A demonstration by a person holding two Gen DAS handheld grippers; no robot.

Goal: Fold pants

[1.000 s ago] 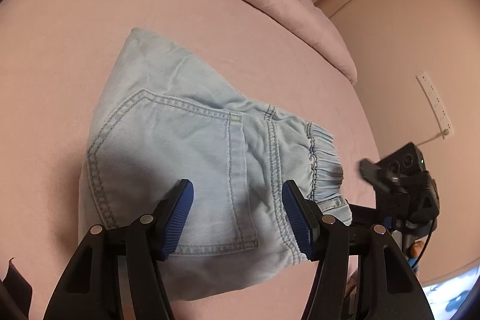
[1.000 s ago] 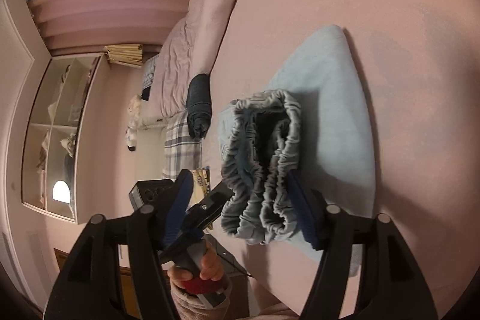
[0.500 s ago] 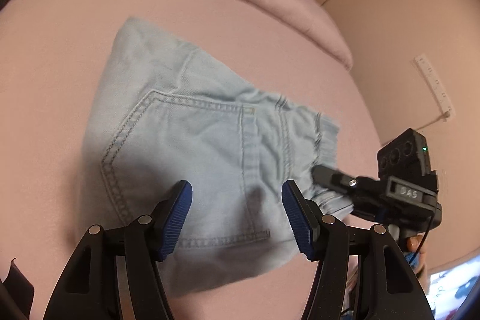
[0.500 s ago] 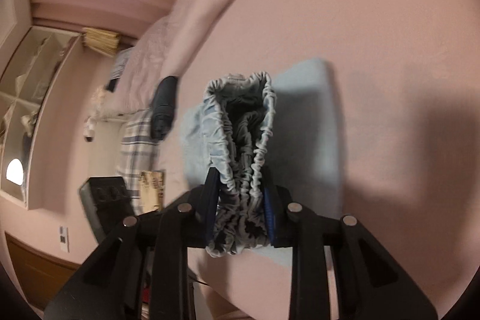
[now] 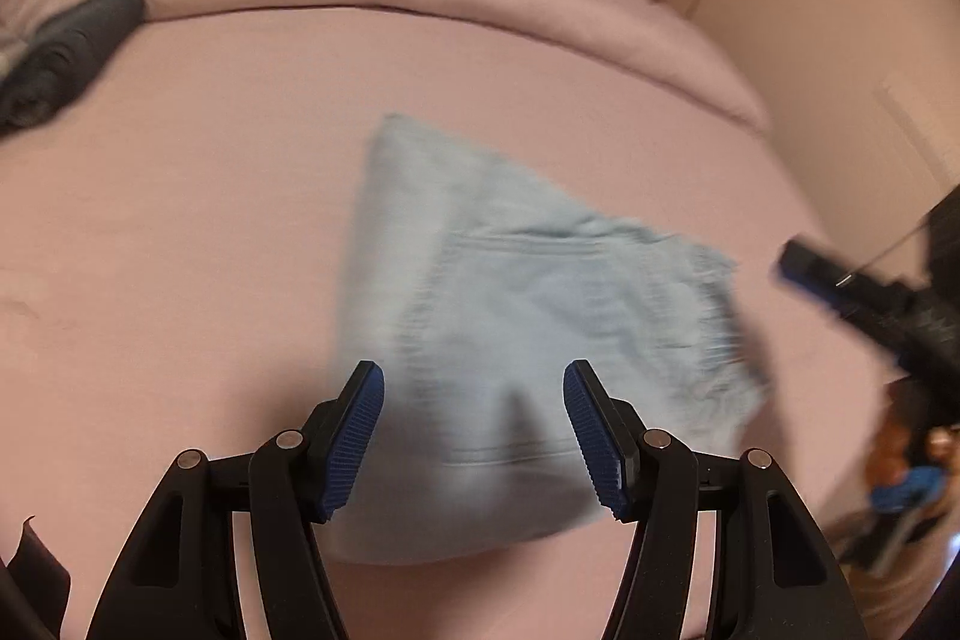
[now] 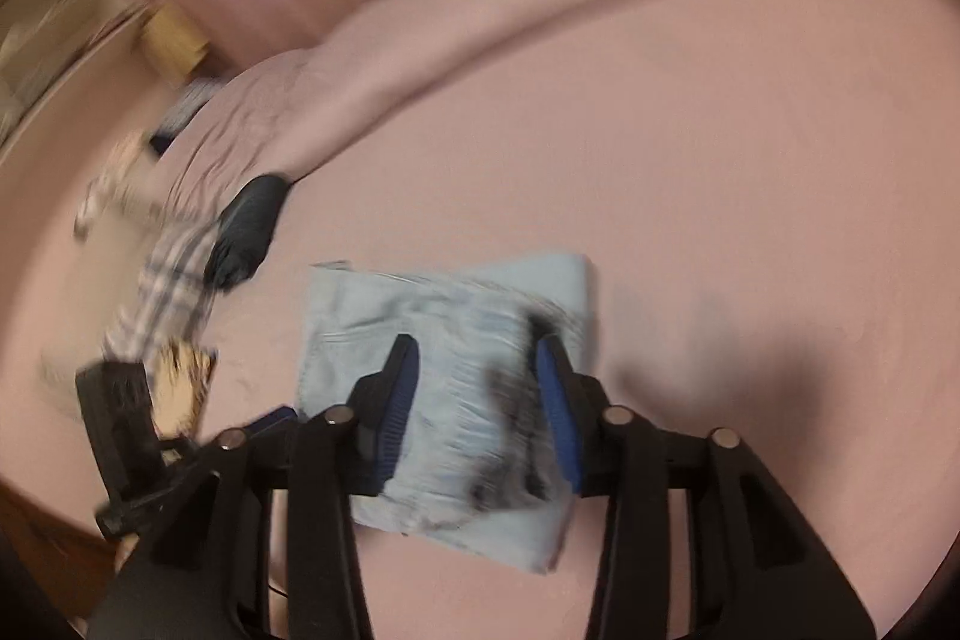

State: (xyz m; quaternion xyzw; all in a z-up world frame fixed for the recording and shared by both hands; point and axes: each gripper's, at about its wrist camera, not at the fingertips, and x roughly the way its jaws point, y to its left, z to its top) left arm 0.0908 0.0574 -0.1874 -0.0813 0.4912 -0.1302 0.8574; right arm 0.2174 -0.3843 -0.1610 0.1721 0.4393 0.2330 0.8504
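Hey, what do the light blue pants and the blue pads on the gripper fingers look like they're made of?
The pants look like soft, matte, washed denim or chambray: pale blue, with faint seam lines and a gathered waistband, though blur hides the weave. The finger pads on the left gripper look like ribbed rubber or soft plastic, going by the fine ridges; the fingers behind them look like black rigid plastic.

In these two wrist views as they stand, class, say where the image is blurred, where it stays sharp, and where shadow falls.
Left wrist view: the pants are smeared by motion blur, stitching unreadable, while the left gripper stays sharp; its fisheye bends the bed edge. Right wrist view: the waistband between the open jaws of the right gripper is streaked, the background is smeared, and a soft dark shadow lies on the sheet to the right.
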